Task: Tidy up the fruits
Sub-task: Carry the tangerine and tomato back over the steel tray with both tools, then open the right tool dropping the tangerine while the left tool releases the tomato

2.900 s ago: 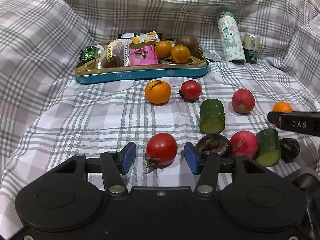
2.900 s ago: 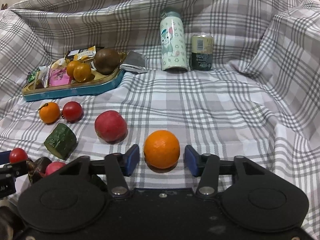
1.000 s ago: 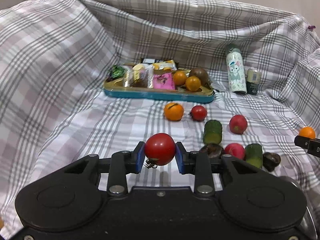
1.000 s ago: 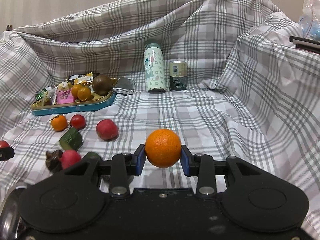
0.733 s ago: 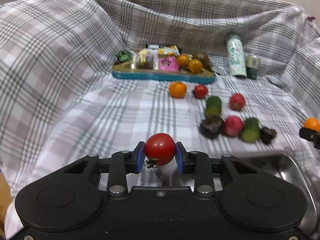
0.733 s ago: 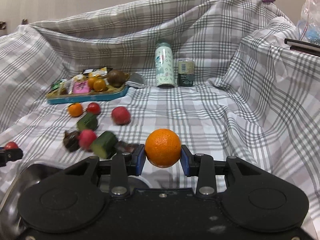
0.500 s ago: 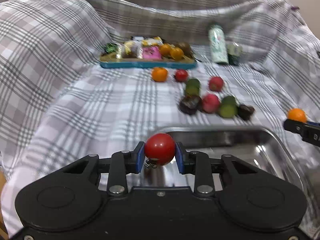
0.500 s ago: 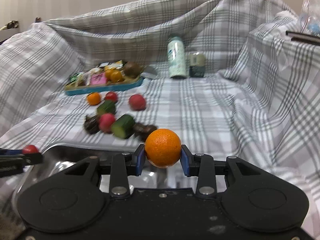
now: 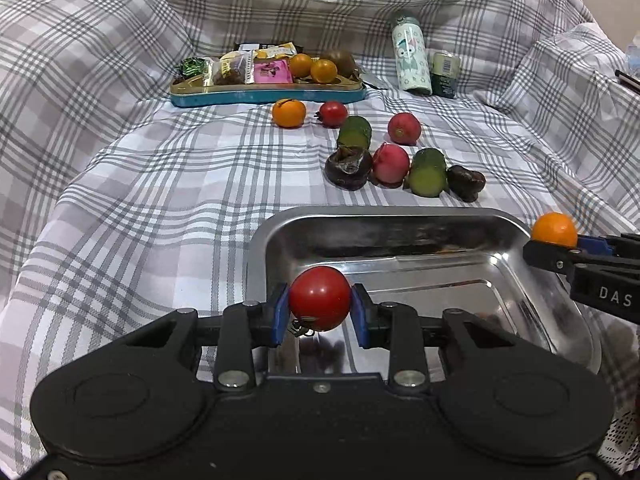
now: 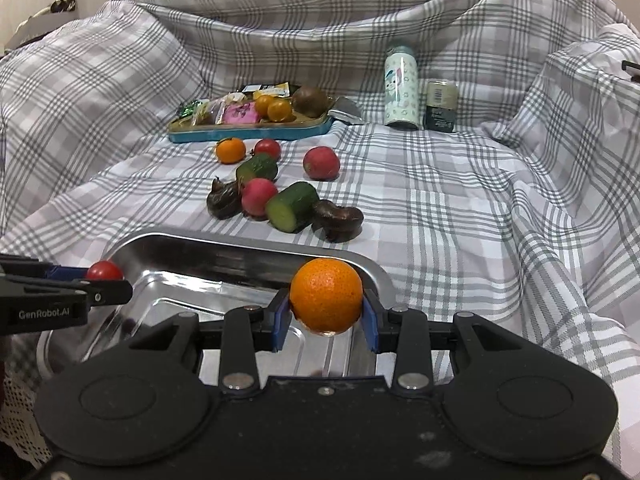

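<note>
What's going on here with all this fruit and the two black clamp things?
A person is sorting fruit with two hand-held grippers. The left gripper grips a red tomato in its jaws, the right gripper an orange, both over an empty steel tray. More produce lies on the plaid cloth beyond.

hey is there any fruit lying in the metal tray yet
No, the metal tray holds nothing; the tomato sits clamped in the left tongs and the orange in the right tongs, both above it.
</note>
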{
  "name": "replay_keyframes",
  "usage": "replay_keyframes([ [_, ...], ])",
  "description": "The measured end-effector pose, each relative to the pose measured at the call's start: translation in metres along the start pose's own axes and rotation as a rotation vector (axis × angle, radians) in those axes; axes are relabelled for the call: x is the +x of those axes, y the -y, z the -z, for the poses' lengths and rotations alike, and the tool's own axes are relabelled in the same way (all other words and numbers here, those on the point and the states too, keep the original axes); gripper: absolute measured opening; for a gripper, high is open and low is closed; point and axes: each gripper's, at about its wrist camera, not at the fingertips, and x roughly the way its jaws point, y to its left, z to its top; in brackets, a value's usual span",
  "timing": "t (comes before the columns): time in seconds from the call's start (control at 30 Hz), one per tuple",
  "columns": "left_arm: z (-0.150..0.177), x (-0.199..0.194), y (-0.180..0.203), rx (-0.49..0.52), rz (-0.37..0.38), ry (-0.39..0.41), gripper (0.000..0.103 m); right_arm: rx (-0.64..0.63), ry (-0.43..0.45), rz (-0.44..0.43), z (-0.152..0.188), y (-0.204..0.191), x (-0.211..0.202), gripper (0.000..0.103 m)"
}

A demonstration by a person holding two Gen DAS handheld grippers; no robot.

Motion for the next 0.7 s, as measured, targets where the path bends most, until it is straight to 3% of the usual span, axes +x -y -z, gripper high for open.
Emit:
replay_keyframes([
  [0.7,-0.0006,-0.0046,0.0026,0.016,0.005,0.028,0.042,-0.019,0.020,0.000,-0.0013,-0.0007,-0.0015,0.039],
])
